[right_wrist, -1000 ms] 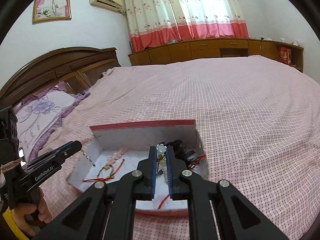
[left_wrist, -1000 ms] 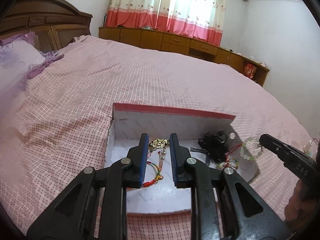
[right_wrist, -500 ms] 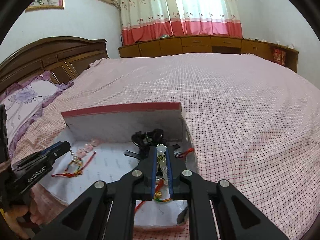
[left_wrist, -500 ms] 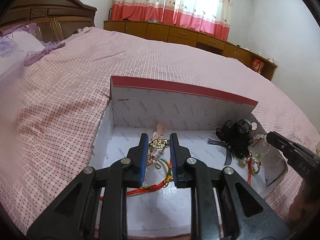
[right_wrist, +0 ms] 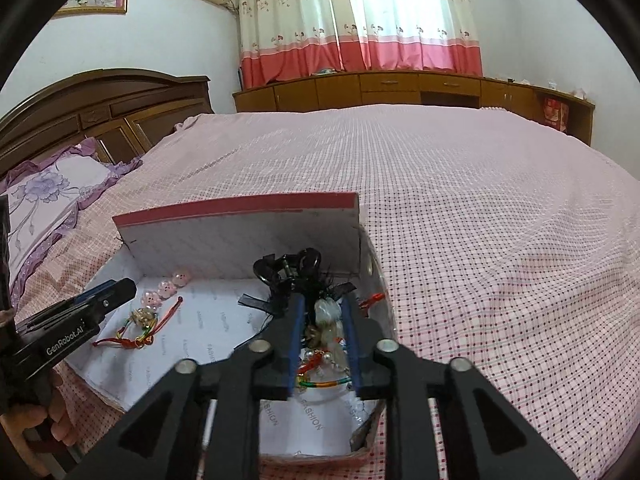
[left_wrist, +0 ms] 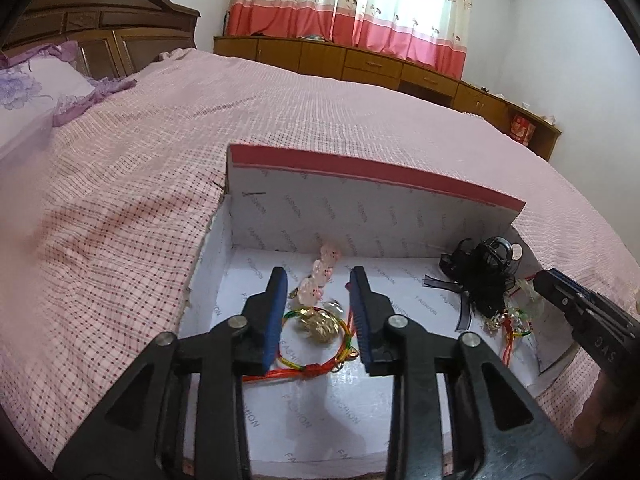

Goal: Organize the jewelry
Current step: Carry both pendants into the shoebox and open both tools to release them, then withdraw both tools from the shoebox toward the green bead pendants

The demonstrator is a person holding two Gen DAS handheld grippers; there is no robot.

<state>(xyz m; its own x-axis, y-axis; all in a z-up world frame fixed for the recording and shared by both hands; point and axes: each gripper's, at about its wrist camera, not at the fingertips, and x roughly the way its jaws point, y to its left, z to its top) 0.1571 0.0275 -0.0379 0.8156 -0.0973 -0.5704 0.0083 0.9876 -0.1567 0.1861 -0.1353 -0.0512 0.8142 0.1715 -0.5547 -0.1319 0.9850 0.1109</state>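
Our left gripper (left_wrist: 319,312) spread wide over the gold-charm bracelet (left_wrist: 316,338) lying in the white box (left_wrist: 360,216) on the bed (left_wrist: 280,112), our right gripper (right_wrist: 323,344) parted, pale bead bracelet (right_wrist: 326,316) between its fingers (right_wrist: 295,340), black hair bow (right_wrist: 294,276) beyond

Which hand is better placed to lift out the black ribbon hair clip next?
Probably the right. The right tongs are open over the pale bead bracelet, just short of the black ribbon hair clip. The left tongs stand open around the gold charm on its multicoloured cord, farther away.
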